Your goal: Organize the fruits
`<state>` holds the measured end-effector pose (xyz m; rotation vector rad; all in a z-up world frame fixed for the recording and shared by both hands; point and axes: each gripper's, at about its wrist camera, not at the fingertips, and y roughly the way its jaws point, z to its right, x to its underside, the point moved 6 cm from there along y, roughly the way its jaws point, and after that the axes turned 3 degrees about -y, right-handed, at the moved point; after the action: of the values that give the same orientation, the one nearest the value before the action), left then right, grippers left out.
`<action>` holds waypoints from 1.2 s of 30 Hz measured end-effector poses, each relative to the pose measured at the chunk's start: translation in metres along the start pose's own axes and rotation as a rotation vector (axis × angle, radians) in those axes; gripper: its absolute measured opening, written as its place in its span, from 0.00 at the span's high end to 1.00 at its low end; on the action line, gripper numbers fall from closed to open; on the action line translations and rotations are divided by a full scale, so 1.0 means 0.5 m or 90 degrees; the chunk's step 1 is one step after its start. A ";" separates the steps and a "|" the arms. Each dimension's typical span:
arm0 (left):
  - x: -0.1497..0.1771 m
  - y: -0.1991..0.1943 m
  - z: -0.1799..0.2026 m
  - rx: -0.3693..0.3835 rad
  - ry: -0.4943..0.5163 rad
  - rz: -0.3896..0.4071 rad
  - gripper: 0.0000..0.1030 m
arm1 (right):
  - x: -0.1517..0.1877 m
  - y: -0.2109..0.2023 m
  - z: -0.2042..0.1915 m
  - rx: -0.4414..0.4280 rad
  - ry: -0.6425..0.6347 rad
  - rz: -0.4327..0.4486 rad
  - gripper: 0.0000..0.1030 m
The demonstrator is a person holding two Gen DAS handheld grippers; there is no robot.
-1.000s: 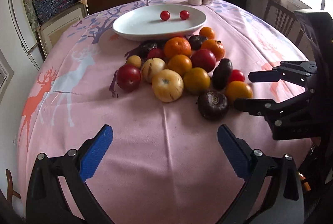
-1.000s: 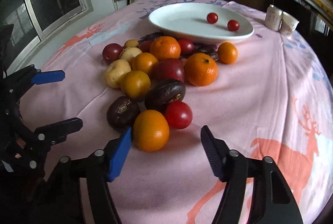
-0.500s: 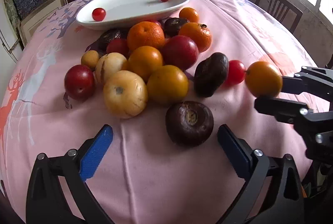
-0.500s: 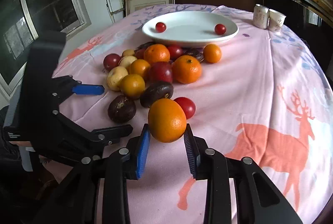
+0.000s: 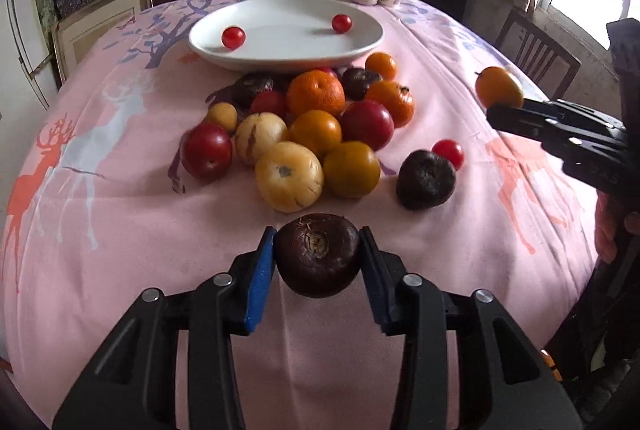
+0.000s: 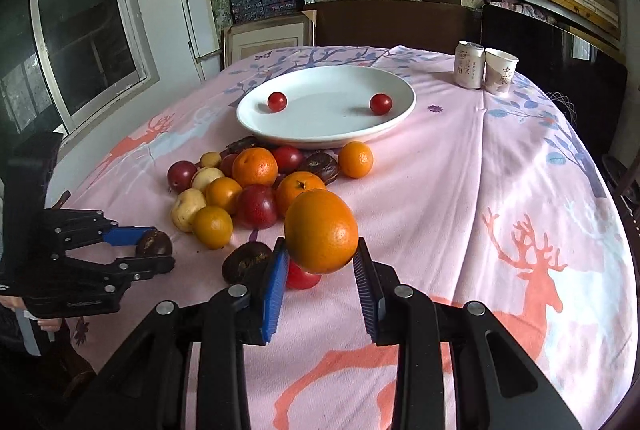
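Observation:
My left gripper (image 5: 318,262) is shut on a dark purple round fruit (image 5: 318,260), held just above the pink cloth near the table's front; it also shows in the right wrist view (image 6: 154,243). My right gripper (image 6: 320,262) is shut on an orange fruit (image 6: 321,230), lifted above the table; it shows at the right in the left wrist view (image 5: 498,89). A pile of oranges, red, yellow and dark fruits (image 5: 316,126) lies in front of a white plate (image 5: 286,52) that holds two small red fruits (image 5: 233,37).
A can (image 6: 469,70) and a paper cup (image 6: 500,71) stand at the far edge. A dark fruit (image 5: 425,180) and a small red one (image 5: 449,152) lie loose to the right of the pile. A chair (image 5: 534,54) stands at the right.
My left gripper has closed on the dark purple fruit and raised it a little. My right gripper has lifted the orange fruit higher, away from the pile.

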<state>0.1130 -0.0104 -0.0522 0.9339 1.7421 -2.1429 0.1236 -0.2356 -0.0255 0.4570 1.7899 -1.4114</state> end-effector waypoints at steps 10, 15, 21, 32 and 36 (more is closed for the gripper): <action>-0.341 0.074 -0.086 -0.027 -0.022 0.075 0.61 | -0.219 0.174 0.054 -0.041 0.009 -0.004 0.68; -0.394 0.192 -0.119 -0.043 -0.026 0.044 0.61 | -0.233 0.283 0.082 -0.047 0.019 -0.050 0.67; -0.373 0.200 -0.167 -0.077 -0.096 0.052 0.08 | -0.221 0.268 0.111 -0.026 0.011 -0.004 0.04; -0.174 0.051 -0.173 -0.118 -0.015 0.040 0.05 | -0.032 0.070 0.064 -0.006 -0.047 -0.025 0.04; -0.107 0.076 -0.155 -0.121 0.020 -0.010 0.05 | 0.037 0.062 0.019 0.013 -0.104 -0.076 0.04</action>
<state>0.2006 0.0409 -0.0576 0.9110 1.9332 -1.9392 0.1371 -0.2380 -0.0602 0.2412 1.6951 -1.5049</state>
